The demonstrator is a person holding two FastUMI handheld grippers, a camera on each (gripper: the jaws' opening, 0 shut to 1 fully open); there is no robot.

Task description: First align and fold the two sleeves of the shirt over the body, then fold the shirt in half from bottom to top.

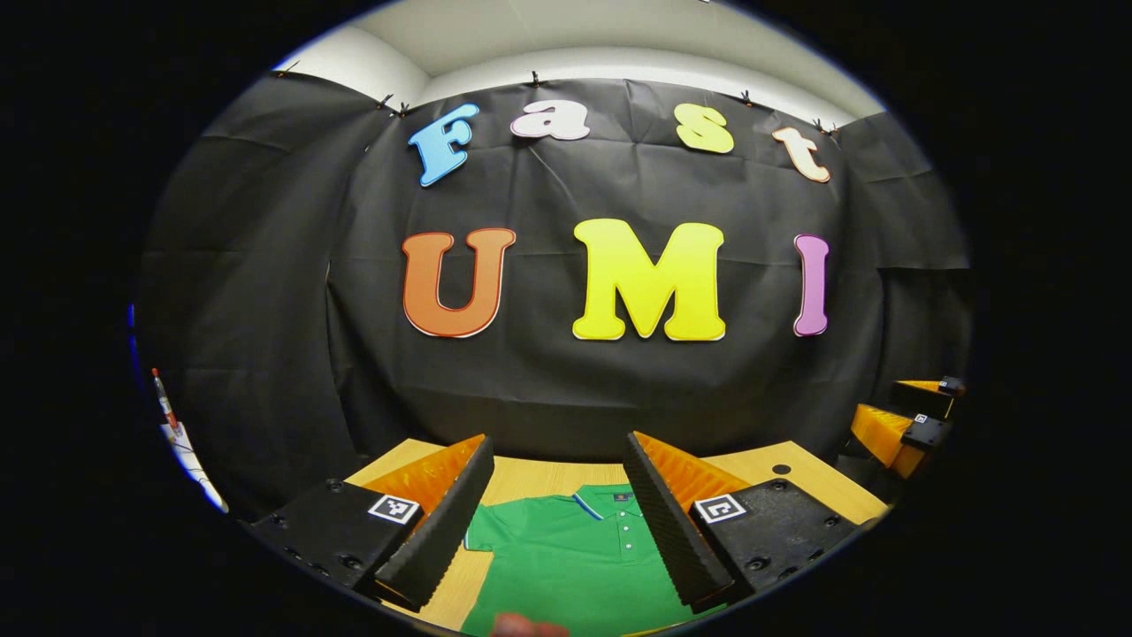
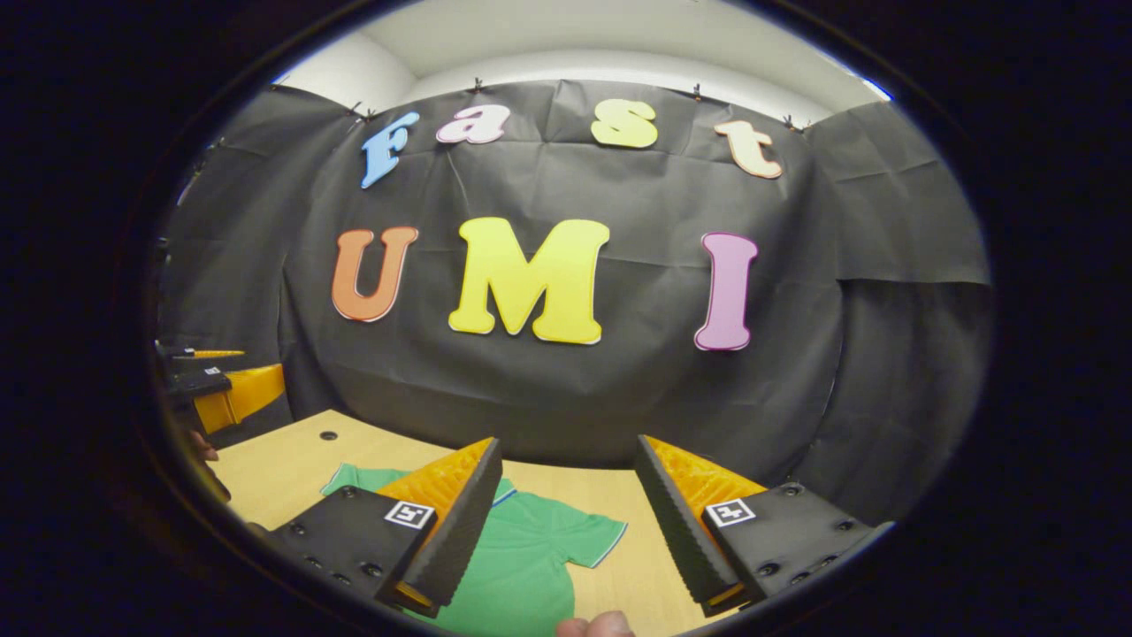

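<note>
Here, a green polo shirt (image 1: 566, 557) is seen lying flat on a pale wooden tabletop (image 1: 796, 482), collar toward the far edge by the booth's black wall, its buttoned placket facing up. It has been spread open, presumably so that both sleeves can be reached and folded inward. In the left gripper view, the left tongs (image 1: 557, 522) are held above the shirt's chest, fingers wide apart and nothing gripped (the collar is framed between them). In the right gripper view, the right tongs (image 2: 566, 522) hover over the sleeve (image 2: 588, 535) on that side, also spread apart and empty; the sleeve lies extended toward the tabletop's right edge. No fold appears made yet, so the sleeve fold is judged to come first.
</note>
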